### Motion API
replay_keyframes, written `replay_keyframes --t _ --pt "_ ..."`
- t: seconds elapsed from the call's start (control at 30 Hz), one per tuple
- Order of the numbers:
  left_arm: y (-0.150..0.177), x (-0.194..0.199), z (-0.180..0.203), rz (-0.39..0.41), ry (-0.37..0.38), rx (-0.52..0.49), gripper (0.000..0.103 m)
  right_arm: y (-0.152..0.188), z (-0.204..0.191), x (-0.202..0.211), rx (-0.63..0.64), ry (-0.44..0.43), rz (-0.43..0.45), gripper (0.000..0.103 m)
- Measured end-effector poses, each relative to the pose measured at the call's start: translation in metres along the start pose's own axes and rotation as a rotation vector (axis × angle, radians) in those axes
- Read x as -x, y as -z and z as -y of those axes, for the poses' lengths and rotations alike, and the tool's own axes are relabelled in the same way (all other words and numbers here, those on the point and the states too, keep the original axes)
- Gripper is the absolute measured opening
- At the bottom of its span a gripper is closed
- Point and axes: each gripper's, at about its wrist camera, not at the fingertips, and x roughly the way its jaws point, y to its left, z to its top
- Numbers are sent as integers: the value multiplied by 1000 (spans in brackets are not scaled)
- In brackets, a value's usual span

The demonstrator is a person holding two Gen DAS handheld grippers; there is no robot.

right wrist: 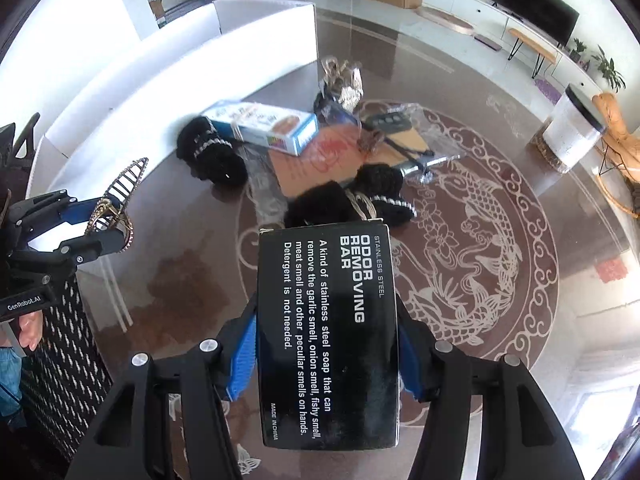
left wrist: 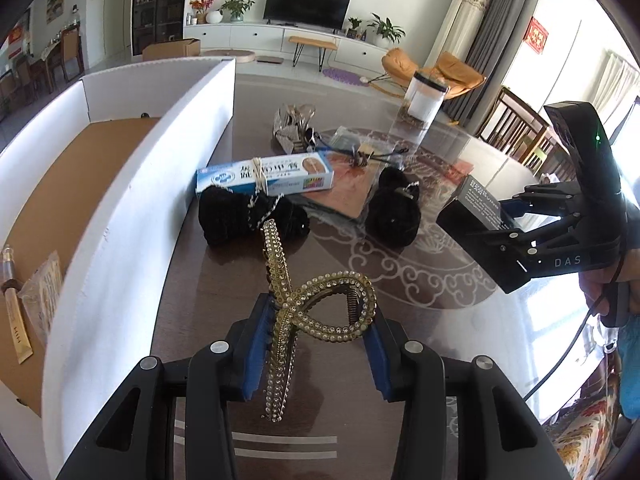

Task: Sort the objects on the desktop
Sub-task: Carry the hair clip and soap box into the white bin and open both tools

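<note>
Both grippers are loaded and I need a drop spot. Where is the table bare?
Bare tabletop lies right of the black odor-bar box, toward the clear canister. Crowded: black knit bundles, blue-white carton, plastic bags. The white bin's brown floor is mostly open.

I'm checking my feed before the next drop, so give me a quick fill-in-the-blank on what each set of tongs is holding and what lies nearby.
1. The left tongs are shut on a gold rhinestone ____.
2. The black box clamped in the right tongs is labelled "Odor Removing ____".
3. The large white bin stands to the ____ of the left tongs in the left wrist view.
4. The blue and white carton on the table is bound with a ____.

Missing words: hair clip; Bar; left; rubber band
</note>
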Motion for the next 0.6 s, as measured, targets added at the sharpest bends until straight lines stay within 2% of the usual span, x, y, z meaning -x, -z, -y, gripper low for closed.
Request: replay_keyframes --t 0.13,0.27,0.37,0.47,0.6 --pt "-16 44 -18 71 4 22 44 -26 -33 33 41 -13 85 59" --pt "-34 90 -63 136 -45 77 44 -76 -81 50 88 -47 166 59" --pt "-42 114 -114 162 -136 145 44 -118 -121 51 100 -117 210 59" --pt "-40 129 -173 165 -202 255 44 -159 -168 43 103 -205 244 59" --pt "-27 123 -242 124 -283 375 44 -196 -233 13 118 -352 234 59"
